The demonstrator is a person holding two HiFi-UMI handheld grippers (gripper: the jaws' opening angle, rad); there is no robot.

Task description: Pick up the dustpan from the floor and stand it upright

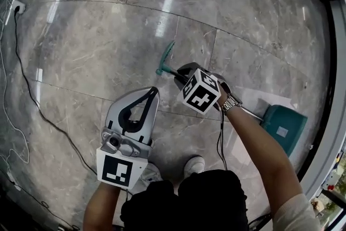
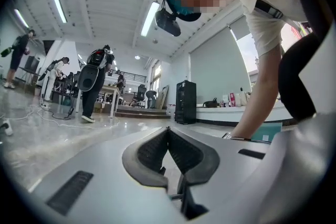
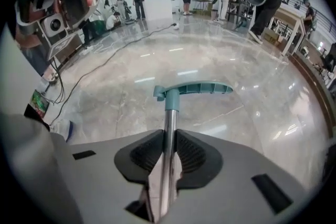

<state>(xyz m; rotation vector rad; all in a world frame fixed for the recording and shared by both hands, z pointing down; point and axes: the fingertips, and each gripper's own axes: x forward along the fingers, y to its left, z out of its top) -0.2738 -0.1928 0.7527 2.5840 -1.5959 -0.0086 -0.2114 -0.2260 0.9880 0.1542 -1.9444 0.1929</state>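
The left tool (image 1: pixel 154 90) is held low over the marble floor (image 1: pixel 81 51), pointing forward. Its two jaws are closed tip to tip with nothing between them, and only an empty loop shows behind the tips. Far to its left a black cable (image 1: pixel 32 100) trails across the floor from a wall socket (image 1: pixel 16 6). Below the tool a white shoe (image 1: pixel 193 165) stands on the tiles.

Just to the right, the right tool (image 3: pixel 168 139) is clamped on the dustpan (image 1: pixel 281 123). Its padded jaws press on either side of the metal shaft (image 3: pixel 169 123) a little below the teal grip (image 3: pixel 195 88). The grip sticks out past the jaw tips and sits crosswise to the shaft, above the floor. In the head view the shaft runs at a slant from the grip, down and to the right past a wristwatch (image 1: pixel 230 104) on the person's arm. It ends at the teal pan, which sits low at the far right, near the dark frame along the edge of the floor. Whether the pan rests on the floor cannot be made out.

In the background of the right gripper view several people stand about the hall.
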